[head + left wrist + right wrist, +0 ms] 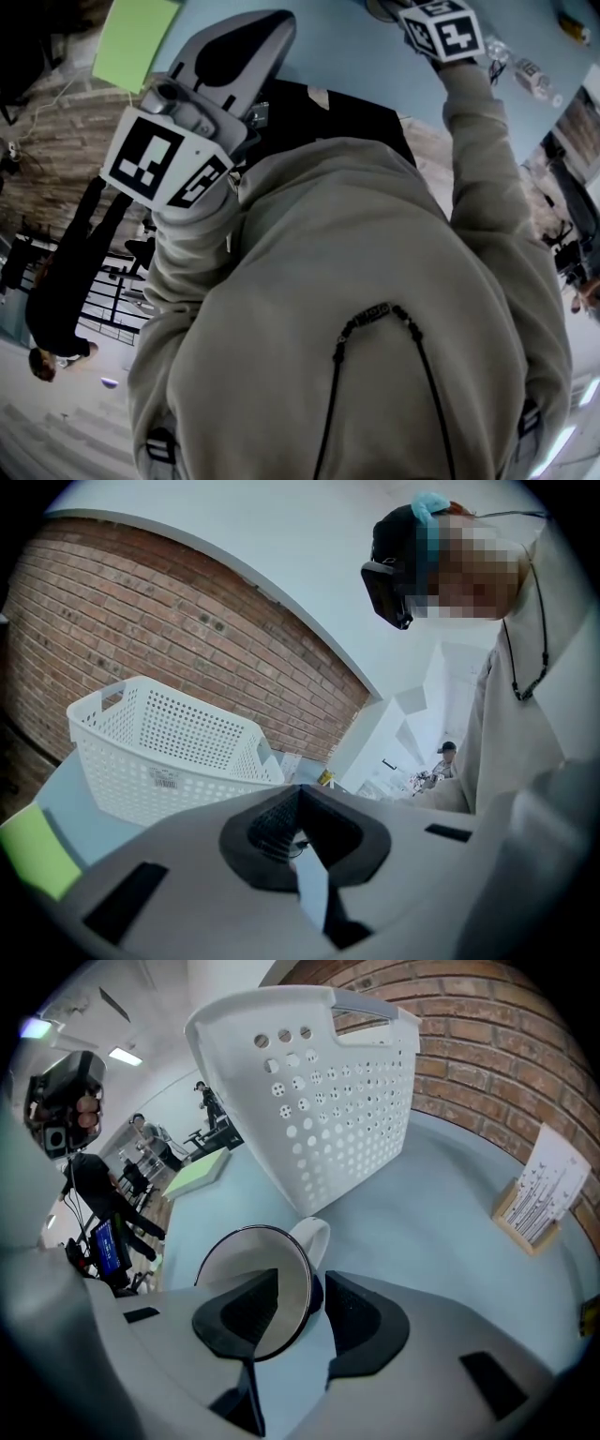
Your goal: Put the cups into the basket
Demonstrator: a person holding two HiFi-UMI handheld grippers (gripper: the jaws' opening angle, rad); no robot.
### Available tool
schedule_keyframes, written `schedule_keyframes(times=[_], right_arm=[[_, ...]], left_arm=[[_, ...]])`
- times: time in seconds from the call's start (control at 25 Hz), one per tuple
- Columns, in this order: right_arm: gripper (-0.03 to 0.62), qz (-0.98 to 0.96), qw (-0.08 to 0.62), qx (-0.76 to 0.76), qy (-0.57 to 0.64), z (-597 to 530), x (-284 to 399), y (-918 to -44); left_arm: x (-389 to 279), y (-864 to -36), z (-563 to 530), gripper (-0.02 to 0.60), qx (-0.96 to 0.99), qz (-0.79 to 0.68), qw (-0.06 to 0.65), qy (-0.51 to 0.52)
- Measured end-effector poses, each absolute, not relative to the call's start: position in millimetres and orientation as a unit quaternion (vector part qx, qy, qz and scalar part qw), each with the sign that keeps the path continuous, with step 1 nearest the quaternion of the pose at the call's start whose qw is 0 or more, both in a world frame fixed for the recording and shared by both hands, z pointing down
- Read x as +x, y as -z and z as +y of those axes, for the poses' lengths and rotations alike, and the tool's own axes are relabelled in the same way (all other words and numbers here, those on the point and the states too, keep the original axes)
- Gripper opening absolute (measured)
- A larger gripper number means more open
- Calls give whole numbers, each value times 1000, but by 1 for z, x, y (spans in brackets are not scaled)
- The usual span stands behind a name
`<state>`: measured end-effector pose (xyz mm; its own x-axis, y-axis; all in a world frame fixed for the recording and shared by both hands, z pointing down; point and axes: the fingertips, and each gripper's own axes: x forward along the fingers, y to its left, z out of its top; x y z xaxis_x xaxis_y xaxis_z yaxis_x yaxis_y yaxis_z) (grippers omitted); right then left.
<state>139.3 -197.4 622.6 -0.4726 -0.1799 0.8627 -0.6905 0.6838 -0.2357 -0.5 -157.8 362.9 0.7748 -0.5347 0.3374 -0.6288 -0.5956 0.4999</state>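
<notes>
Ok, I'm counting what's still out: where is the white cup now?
In the right gripper view the cup sits low centre on the light blue table, just in front of the white basket, its wall between the jaws of the right gripper.

Red brick wall (141, 621) spans 9 to 3 o'clock in the left gripper view, with a plain white surface (281, 536) above it at 12 o'clock. In the right gripper view, a pale blue table top (450, 1204) lies at 3 o'clock, with brick behind it at 1 o'clock. A ceiling light strip (124, 1056) is lit at 10 o'clock. In the head view, a wood-pattern floor (56, 159) shows at 9 o'clock and pale stepped surfaces (56, 427) at 7 o'clock.
</notes>
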Motion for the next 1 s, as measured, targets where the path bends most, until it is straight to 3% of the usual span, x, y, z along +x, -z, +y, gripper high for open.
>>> schedule_keyframes(times=[0.68, 0.72, 0.8, 1.0], right_arm=[[166, -799, 452, 265, -296, -198, 135, -635], [158, -797, 453, 269, -295, -199, 136, -636], [81, -795, 456, 281, -284, -204, 140, -636], [64, -792, 453, 300, -280, -209, 148, -637]], left_arm=[[5, -364, -147, -5, 895, -326, 291, -94], [5, -363, -147, -5, 896, -325, 287, -96], [5, -362, -146, -5, 897, -325, 281, -100], [-4, -364, -146, -5, 895, -332, 278, -107]])
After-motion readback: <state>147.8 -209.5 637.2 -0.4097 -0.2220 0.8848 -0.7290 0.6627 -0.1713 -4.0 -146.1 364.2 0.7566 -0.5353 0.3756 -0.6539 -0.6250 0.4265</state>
